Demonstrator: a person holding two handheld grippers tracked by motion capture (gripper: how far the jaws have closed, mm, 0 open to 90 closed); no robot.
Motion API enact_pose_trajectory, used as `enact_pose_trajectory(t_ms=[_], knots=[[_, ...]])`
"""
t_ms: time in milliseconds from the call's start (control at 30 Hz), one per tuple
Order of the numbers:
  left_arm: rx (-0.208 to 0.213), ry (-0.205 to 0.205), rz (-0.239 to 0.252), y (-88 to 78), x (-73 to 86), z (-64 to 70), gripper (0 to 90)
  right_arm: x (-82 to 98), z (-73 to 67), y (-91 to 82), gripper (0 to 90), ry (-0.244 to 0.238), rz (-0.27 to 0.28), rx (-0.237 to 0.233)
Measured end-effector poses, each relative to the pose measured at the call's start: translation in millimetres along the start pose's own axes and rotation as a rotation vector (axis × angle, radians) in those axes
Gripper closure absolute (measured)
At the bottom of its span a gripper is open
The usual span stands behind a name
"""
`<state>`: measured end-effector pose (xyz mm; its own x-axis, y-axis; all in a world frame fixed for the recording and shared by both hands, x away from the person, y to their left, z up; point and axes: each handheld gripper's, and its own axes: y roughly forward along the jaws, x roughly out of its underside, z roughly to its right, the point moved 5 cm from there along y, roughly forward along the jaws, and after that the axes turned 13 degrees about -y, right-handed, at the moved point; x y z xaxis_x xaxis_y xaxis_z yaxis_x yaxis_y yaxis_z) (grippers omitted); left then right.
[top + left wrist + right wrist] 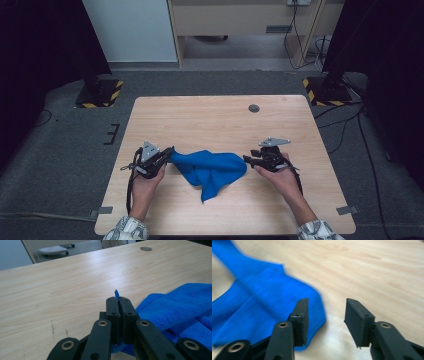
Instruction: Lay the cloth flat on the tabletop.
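Observation:
A blue cloth (210, 170) lies crumpled on the near half of the wooden table (210, 115). My left gripper (170, 152) is shut on the cloth's left corner. In the left gripper view a tuft of blue sticks out above the closed jaws (117, 300), and the rest of the cloth (180, 305) spreads to the right. My right gripper (246, 159) is at the cloth's right edge with its jaws open. In the right gripper view (327, 302) the cloth (262, 297) lies under the left jaw and reaches partway into the gap, with neither pad pressing on it.
A round grey cable hole (254, 108) sits in the table's far right part. Bare tabletop stretches beyond the cloth. Stand bases with yellow-black stripes (100, 92) rest on the floor at both far corners, and cables run along the right side.

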<state>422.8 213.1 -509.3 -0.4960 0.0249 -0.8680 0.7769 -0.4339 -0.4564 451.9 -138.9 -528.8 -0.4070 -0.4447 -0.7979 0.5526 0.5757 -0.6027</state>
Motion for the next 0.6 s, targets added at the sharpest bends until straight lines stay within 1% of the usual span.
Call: enact_pose_trajectory(t_ms=[33,67,133,167,200,233,267,300,333,367,400,433,467,533,567,600], knots=[[0.0,0.0,0.0,0.0,0.0,0.0,86.6,0.0,0.0,0.0,57.1,0.0,0.0,0.0],[0.0,0.001,-0.001,0.1,0.5,0.7,86.6,0.0,3.7,8.4,61.1,0.008,-0.009,0.036],[0.001,0.001,0.0,-0.2,0.9,1.4,86.6,2.6,4.0,17.7,60.6,0.014,-0.038,0.053],[0.001,0.001,-0.001,-0.3,1.1,1.7,86.6,2.6,4.0,17.7,60.6,0.014,-0.038,0.053],[0.002,0.002,-0.002,-0.2,1.4,2.0,86.6,6.2,0.3,28.3,58.6,0.007,-0.066,0.048],[0.002,0.001,-0.003,0.0,1.6,2.0,86.6,6.2,0.3,28.3,58.6,0.007,-0.066,0.048],[0.002,0.001,-0.004,0.4,1.9,2.0,86.6,8.6,-5.2,34.1,57.1,-0.011,-0.085,0.038],[0.0,0.002,-0.005,0.8,2.1,1.5,86.6,8.8,-7.6,35.6,56.4,-0.023,-0.086,0.029],[-0.003,0.002,-0.005,0.8,2.0,1.0,86.6,8.3,-10.1,36.0,55.7,-0.023,-0.084,0.022],[-0.003,0.002,-0.005,0.8,2.0,1.0,86.6,6.9,-12.2,35.8,55.0,-0.038,-0.073,0.021],[-0.005,-0.001,-0.005,0.7,1.9,0.5,86.6,6.9,-12.2,35.8,55.0,-0.038,-0.073,0.021],[-0.008,-0.003,-0.004,0.4,1.8,-0.1,86.6,3.8,-17.6,35.1,53.1,-0.045,-0.06,0.014],[-0.009,-0.003,-0.004,0.0,1.7,-0.5,86.6,2.8,-19.7,35.7,52.2,-0.057,-0.059,0.015],[-0.014,-0.003,-0.008,-0.3,1.9,-1.8,86.6,3.7,-22.1,39.1,50.4,-0.07,-0.075,0.025],[-0.014,-0.003,-0.008,-0.3,1.9,-1.8,86.6,3.7,-22.1,39.1,50.4,-0.07,-0.075,0.025],[-0.016,-0.004,-0.008,-0.3,1.8,-2.2,86.6,6.2,-24.6,43.3,48.6,-0.066,-0.093,0.02]])
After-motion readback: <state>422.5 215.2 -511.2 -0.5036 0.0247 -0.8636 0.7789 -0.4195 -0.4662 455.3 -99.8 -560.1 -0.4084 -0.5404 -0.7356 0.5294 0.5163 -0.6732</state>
